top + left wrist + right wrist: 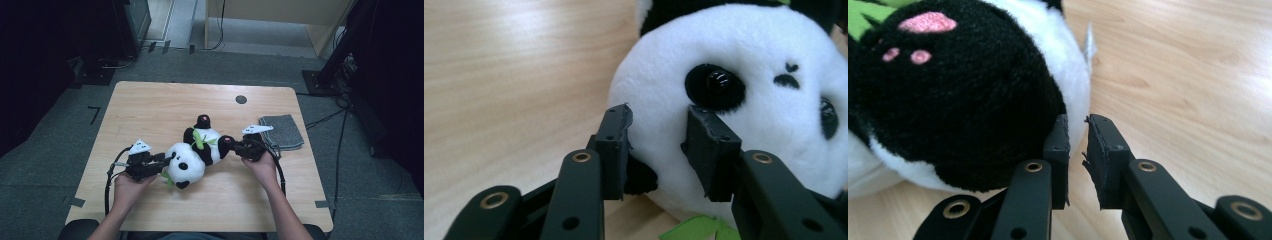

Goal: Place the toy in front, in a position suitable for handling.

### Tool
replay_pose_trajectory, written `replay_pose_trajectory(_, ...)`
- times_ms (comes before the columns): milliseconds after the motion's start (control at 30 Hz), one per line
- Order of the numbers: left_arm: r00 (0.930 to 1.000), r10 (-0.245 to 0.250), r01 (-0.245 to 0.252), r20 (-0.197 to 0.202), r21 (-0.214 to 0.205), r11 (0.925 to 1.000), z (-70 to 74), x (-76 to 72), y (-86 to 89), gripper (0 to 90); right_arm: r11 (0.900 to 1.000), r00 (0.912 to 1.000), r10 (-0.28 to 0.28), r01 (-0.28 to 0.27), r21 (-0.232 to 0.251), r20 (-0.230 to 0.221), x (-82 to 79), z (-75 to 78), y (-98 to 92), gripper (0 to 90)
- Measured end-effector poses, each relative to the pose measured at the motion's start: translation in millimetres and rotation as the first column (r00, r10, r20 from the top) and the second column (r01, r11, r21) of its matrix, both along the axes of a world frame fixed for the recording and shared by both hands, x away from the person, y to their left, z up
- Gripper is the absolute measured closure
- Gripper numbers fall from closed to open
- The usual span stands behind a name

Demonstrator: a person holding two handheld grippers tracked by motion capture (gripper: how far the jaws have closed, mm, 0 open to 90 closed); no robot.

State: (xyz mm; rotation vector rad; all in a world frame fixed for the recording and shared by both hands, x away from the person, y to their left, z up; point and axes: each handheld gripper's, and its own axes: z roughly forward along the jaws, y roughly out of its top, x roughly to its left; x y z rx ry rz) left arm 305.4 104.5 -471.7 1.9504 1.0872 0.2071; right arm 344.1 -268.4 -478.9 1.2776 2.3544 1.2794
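The table (150,100) is lit evenly from above while the room around it lies dark. Both gripper views show soft glare on the wood. The panda (744,75) is sharp; nearer jaws look slightly soft.

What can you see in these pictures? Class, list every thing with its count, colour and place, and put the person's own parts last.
Table: one, light wood, centre of the room.
Toy panda: one, black and white with green leaves, lying mid-table.
Cloth: one, grey, folded, right side of the table.
Round cap: one, dark, far edge of the table.
Left gripper: one, black, jaws apart against the panda's head.
Right gripper: one, black, jaws nearly closed beside the panda's foot.
Hands: two, at the near edge.
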Motion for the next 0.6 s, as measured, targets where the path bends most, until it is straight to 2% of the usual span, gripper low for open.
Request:
replay_pose_trajectory(33,1.0,0.003,-0.003,0.003,-0.003,1.0,-0.4,4.3,-0.7,59.6,1.0,1.0,0.002,-0.002,-0.002,0.008,-2.7,-0.7,-2.0,80.0)
replay_pose_trajectory(100,0.9999,0.007,-0.007,0.015,-0.006,1.0,-1.1,12.8,-1.5,59.0,1.0,1.0,0.001,-0.001,-0.008,-0.009,-8.9,-1.2,-4.9,80.0)
replay_pose_trajectory(233,0.9988,0.025,-0.025,0.042,0.008,0.9996,0.6,30.4,-2.9,57.3,0.9991,0.9995,0.026,-0.026,-0.033,-0.02,-22.7,-2.3,-5.3,78.5)
replay_pose_trajectory(333,0.998,0.051,-0.051,0.037,0.0,0.9987,0.3,48.9,-3.0,52.3,0.9979,0.999,0.039,-0.04,-0.051,-0.022,-31.8,-2.4,-3.8,74.2)
replay_pose_trajectory(467,0.9991,0.035,-0.035,0.024,0.007,0.9994,2.6,68.9,-5.4,50.5,0.9975,0.9982,0.053,-0.054,-0.045,-0.027,-40.5,-3.5,-1.7,72.8)
replay_pose_trajectory(600,0.9992,0.013,-0.014,0.037,0.021,0.9997,3.9,84.0,-6.3,48.4,0.9968,0.9977,0.066,-0.067,-0.044,-0.019,-46.4,-5.2,3.3,71.1)
